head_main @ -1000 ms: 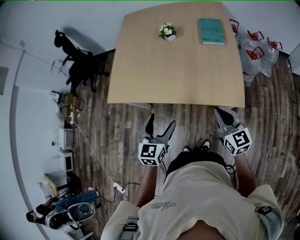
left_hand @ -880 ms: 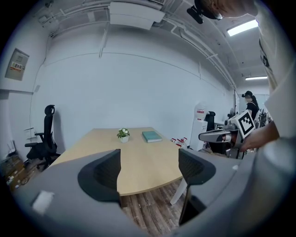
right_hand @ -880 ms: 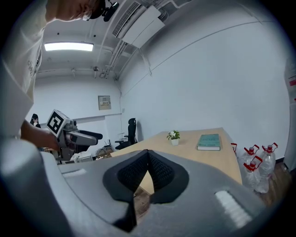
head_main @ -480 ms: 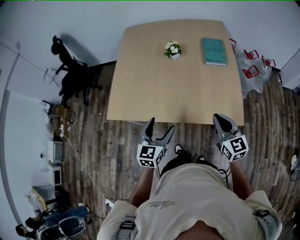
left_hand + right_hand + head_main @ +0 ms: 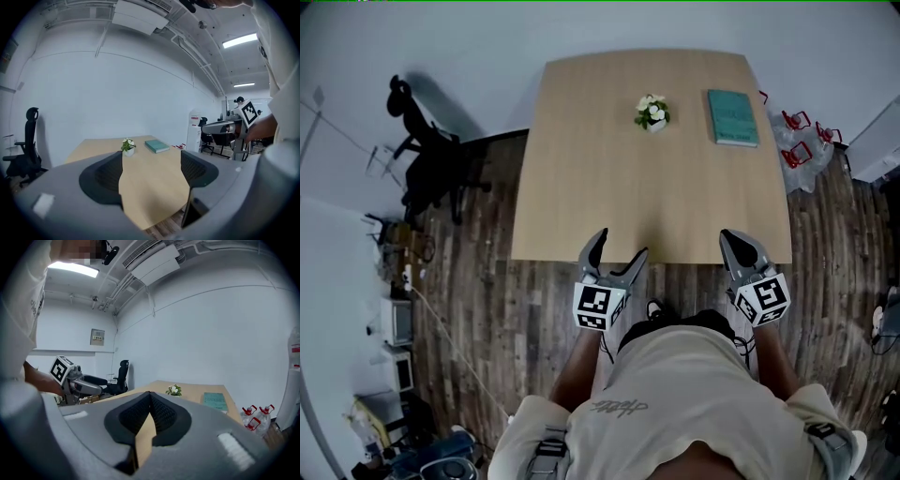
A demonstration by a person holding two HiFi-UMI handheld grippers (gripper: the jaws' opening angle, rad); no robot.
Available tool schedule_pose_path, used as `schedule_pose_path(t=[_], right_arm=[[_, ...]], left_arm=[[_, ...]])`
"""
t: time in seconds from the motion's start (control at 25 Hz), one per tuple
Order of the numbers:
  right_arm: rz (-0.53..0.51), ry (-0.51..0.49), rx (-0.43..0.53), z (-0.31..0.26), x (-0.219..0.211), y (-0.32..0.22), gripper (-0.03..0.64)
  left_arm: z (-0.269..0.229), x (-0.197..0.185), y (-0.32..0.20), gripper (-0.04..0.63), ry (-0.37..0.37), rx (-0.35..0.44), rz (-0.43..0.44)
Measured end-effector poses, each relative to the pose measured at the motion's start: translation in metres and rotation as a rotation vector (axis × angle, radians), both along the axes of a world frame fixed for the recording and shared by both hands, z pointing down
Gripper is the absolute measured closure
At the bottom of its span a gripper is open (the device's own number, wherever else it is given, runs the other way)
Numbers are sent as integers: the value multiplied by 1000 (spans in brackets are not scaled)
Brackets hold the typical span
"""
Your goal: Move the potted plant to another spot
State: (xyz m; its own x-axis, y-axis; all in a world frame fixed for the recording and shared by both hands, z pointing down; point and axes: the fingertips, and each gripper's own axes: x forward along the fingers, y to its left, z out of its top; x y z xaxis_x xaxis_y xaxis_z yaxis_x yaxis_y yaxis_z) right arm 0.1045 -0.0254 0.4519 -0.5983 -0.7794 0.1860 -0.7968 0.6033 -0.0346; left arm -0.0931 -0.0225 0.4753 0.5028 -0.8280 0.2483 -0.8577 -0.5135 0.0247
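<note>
**Head view, with both gripper views.** A pale wooden surface [image 5: 609, 169] carries two things, both on its far half. The potted plant [image 5: 652, 112], a small white pot with white flowers and green leaves, stands upright near the middle of the far edge. A teal book [image 5: 732, 117] lies flat toward the surface's far right corner, apart from the plant and not touching it.

The person stands at the near edge of the surface with a gripper in each hand. The left gripper [image 5: 620, 246] is held over the near edge, a little to the person's left of its middle. Its jaws are spread wide, and the left gripper view shows only bare surface between them. The right gripper [image 5: 736, 242] is held over the near edge toward the near right corner. Its jaws are pressed together at the tips and hold nothing, and lower down a thin wedge of surface shows between the pads. Both grippers are well apart from the potted plant, which sits across the surface from them.

Off the surface, a black office chair [image 5: 422, 159] stands on the wooden floor [image 5: 487, 309] beyond the far left corner. Clear water bottles [image 5: 802, 141] with red caps lie on the floor beside the right edge, near the book's corner.
</note>
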Motion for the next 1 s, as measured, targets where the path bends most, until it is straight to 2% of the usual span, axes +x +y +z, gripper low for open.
schedule_pose_path(t=[0.32,0.6,0.76,1.0], right_arm=[[27,29,-14,4,-1,-14,614],[2,23,-64,27,5,-46,614],[-45,18,-49,28,-1,-85,614],[-101,-21,-24,24,-5,-148,614]], left_arm=[[15,-7,-19,189,75,-66,13],[10,3,-51,190,63,-81,3],[3,3,-80,193,61,-99,-4],[-9,8,-141,196,14,-70,-32]])
